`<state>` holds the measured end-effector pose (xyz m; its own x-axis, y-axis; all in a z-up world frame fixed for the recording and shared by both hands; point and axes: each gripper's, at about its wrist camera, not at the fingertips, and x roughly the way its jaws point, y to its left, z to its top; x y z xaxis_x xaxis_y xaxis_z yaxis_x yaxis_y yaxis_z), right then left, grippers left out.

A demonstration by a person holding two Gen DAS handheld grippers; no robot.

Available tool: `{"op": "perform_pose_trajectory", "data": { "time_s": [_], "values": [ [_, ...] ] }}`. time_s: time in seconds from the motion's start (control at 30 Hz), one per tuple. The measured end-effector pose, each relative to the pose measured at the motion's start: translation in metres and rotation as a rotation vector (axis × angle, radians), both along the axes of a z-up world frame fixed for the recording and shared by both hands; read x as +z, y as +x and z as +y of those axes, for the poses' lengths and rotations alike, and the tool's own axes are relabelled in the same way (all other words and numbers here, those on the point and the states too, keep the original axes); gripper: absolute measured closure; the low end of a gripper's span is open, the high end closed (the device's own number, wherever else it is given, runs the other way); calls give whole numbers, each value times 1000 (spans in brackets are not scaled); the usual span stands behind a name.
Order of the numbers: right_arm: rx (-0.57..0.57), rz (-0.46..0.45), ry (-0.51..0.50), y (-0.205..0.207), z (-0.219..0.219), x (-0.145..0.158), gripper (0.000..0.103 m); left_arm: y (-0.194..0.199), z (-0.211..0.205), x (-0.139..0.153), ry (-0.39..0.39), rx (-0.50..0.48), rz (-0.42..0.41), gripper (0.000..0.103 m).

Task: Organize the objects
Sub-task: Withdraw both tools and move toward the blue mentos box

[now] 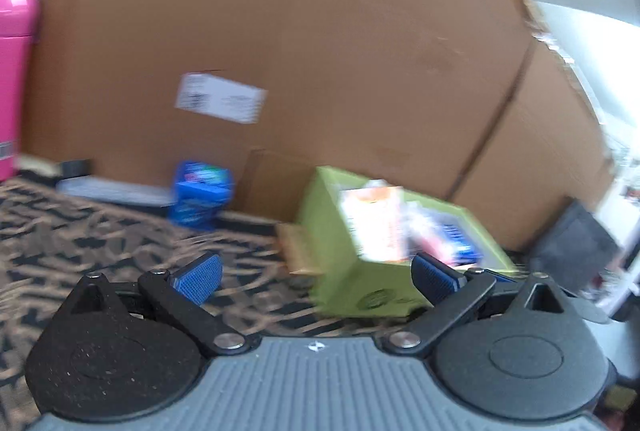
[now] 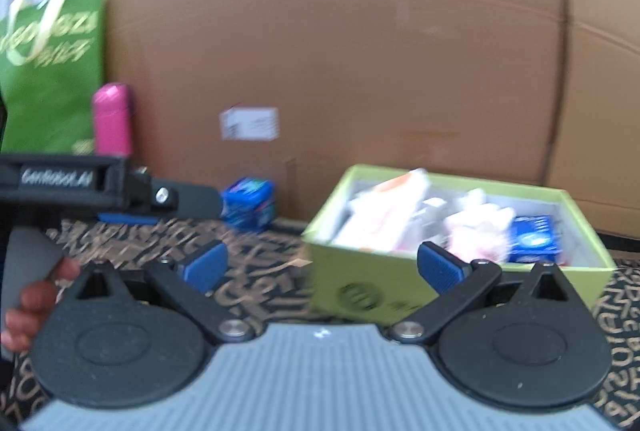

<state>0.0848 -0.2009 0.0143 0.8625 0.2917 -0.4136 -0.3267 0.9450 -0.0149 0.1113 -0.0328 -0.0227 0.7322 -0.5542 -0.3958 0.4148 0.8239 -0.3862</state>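
Tools [image 1: 316, 273] [image 2: 320, 267] wide open, holding nothing

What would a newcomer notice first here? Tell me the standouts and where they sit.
The lime-green box sits open on the patterned cloth, crammed with packets. Behind it a big cardboard carton fills the background. At far left a pink bottle stands before a green bag.

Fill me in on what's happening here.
A person is tidying small items with a handheld gripper in each hand. Both the left gripper and the right gripper are open and hold nothing. The green box on the patterned cloth already holds several packets. A small blue packet sits outside it, by the big cardboard box.
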Motion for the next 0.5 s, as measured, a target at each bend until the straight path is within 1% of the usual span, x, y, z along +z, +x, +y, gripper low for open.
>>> {"op": "perform_pose_trajectory", "data": {
  "time_s": [0.1, 0.17, 0.3, 0.4, 0.47, 0.5],
  "values": [
    [50, 12, -48, -14, 29, -7, 0, -2, 18, -7, 91, 82, 25, 0],
    [85, 34, -57, -12, 45, -15, 0, 2, 30, -10, 114, 115, 35, 0],
    [121, 50, -40, -9, 71, -23, 0, 19, 47, -10, 127, 178, 66, 0],
    [120, 52, -37, 4, 87, -26, 1, 33, 55, -5, 118, 196, 61, 0],
    [115, 65, -26, 16, 97, -28, 6, 45, 61, -1, 130, 219, 51, 0],
    [116, 66, -20, 22, 103, -28, 7, 52, 66, 0, 138, 238, 50, 0]
  ]
}}
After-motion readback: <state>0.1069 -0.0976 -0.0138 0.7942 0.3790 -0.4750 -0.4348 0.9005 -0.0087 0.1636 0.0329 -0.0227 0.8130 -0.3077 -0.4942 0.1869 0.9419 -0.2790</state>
